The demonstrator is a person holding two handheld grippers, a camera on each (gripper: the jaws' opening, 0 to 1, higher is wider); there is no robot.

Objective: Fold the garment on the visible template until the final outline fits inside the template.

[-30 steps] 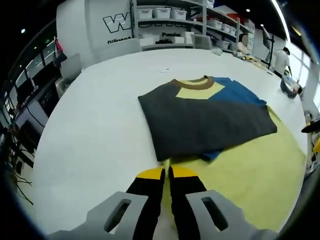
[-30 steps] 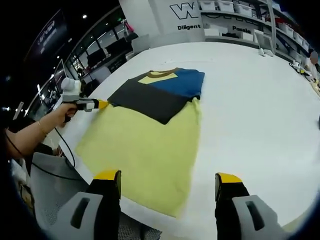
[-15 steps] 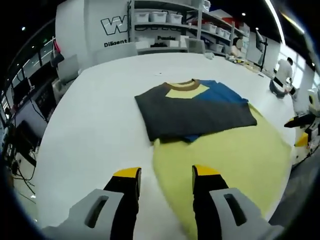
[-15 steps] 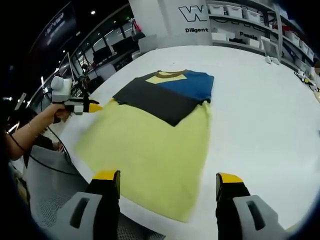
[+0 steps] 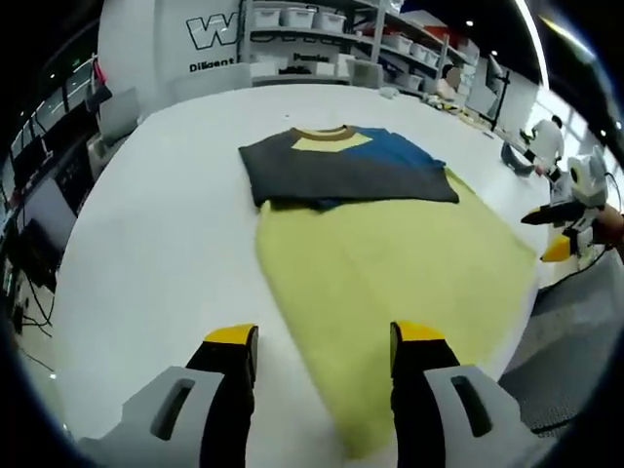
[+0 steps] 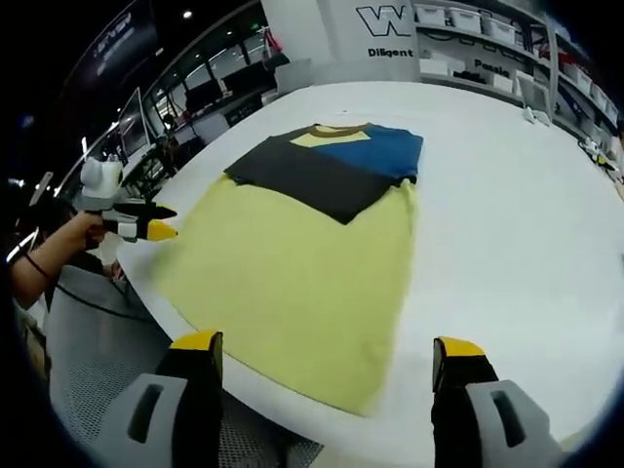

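Observation:
A T-shirt point(image 5: 390, 253) lies flat on the white table point(image 5: 146, 214). Its yellow-green body spreads toward me; a dark grey sleeve point(image 5: 331, 175) is folded across the chest over a blue sleeve point(image 5: 405, 148), below a brown collar point(image 5: 322, 132). My left gripper point(image 5: 325, 336) hovers open over the hem end, holding nothing. In the right gripper view the same T-shirt point(image 6: 292, 263) lies ahead of my right gripper point(image 6: 327, 343), also open and holding nothing. The left gripper point(image 6: 146, 229) hangs in a hand off the table's left edge. The right gripper point(image 5: 561, 239) sits off the right edge.
Shelves with white bins point(image 5: 312, 24) and a wall with lettering point(image 6: 395, 24) stand behind the table. A person point(image 5: 544, 141) is at the far right. Bare white table point(image 6: 526, 195) surrounds the shirt. The rounded table edge and grey floor point(image 6: 88, 361) are close below.
My left gripper, shut at the shirt's edge beside the folded sleeve a second ago, has opened and pulled back toward the hem end. The right gripper stayed open and barely moved.

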